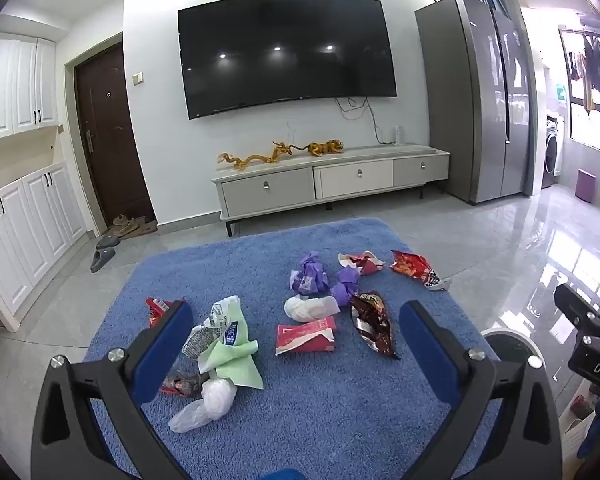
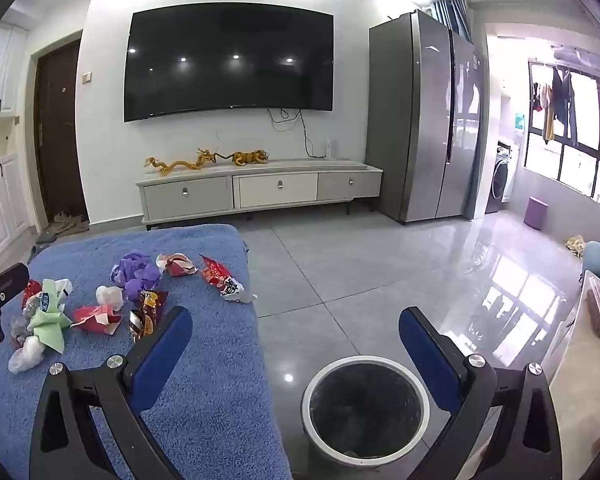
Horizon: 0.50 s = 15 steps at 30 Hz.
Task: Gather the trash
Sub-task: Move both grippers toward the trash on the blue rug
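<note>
Several pieces of trash lie on a blue cloth-covered table [image 1: 320, 408]: a green and white wrapper [image 1: 228, 344], a clear plastic bag [image 1: 204, 404], a red carton [image 1: 306, 334], a brown snack bag [image 1: 374, 322], purple wrappers [image 1: 310, 276], a white wad [image 1: 306, 307] and a red snack bag [image 1: 414, 267]. My left gripper [image 1: 296, 328] hovers open over the near part of the table, empty. My right gripper [image 2: 296, 332] hangs open and empty above a round white-rimmed bin [image 2: 366, 410] on the floor beside the table's right edge [image 2: 256, 312].
A TV stand [image 2: 260, 192] with gold figurines sits under a wall TV [image 2: 230, 60]. A grey fridge [image 2: 424, 120] stands at the right, with glossy tiled floor [image 2: 380, 272] between it and the table. White cabinets [image 1: 24, 232] and a dark door [image 1: 108, 136] are at the left.
</note>
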Available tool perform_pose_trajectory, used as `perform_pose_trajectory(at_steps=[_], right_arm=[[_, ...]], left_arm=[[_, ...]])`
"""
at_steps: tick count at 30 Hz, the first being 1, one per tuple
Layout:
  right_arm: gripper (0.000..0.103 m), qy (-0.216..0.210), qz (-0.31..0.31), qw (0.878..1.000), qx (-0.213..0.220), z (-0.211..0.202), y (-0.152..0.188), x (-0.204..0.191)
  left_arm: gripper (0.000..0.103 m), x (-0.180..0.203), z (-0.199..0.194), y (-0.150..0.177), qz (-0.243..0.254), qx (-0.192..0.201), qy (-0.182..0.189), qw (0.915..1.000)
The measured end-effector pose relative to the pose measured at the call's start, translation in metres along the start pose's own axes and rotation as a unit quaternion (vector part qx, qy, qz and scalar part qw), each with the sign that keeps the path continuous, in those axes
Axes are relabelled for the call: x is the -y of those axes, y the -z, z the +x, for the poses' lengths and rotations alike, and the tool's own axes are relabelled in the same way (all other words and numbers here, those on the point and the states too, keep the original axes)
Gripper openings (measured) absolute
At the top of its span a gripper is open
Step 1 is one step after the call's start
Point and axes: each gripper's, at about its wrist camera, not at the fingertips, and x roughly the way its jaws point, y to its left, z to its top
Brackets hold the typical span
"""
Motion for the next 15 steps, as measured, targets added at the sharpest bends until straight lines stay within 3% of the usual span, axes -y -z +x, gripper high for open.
perform_pose_trajectory(at_steps=[15], right_arm=[[0.103,0.004,0.005,1.0,0.016,-0.004,0.001,0.003]], left_arm=[[0.103,0.003,0.004,0.004,0.0,-0.008,0.0,1.0]])
